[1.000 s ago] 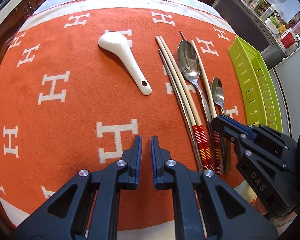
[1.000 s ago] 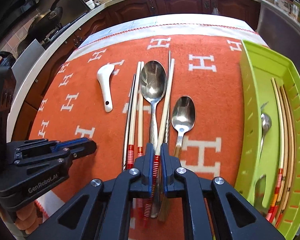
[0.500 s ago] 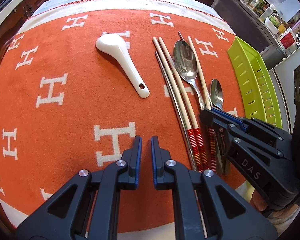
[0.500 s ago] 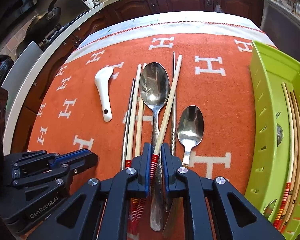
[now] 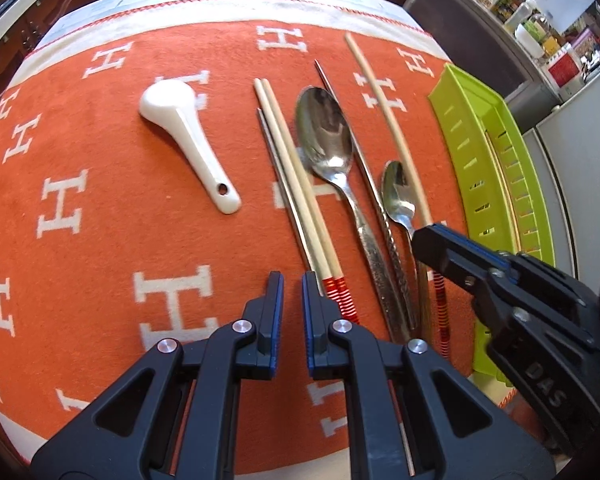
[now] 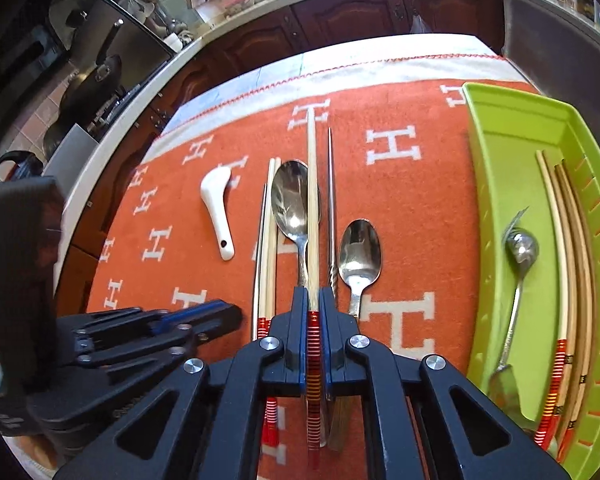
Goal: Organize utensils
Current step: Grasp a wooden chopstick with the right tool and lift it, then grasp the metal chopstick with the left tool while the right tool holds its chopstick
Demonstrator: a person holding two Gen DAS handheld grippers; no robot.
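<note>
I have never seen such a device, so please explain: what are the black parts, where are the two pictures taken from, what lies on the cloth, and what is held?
No robot here: a person holds one black two-finger tool in each hand, and each tool carries a wide-angle camera looking along its fingers. One picture comes from the left gripper, which is shut and holds nothing. The other comes from the right gripper, shut on one wooden chopstick. On the orange cloth lie a white spoon, two metal spoons, large and small, and more chopsticks. The green tray at the right already holds chopsticks and a spoon.
</note>
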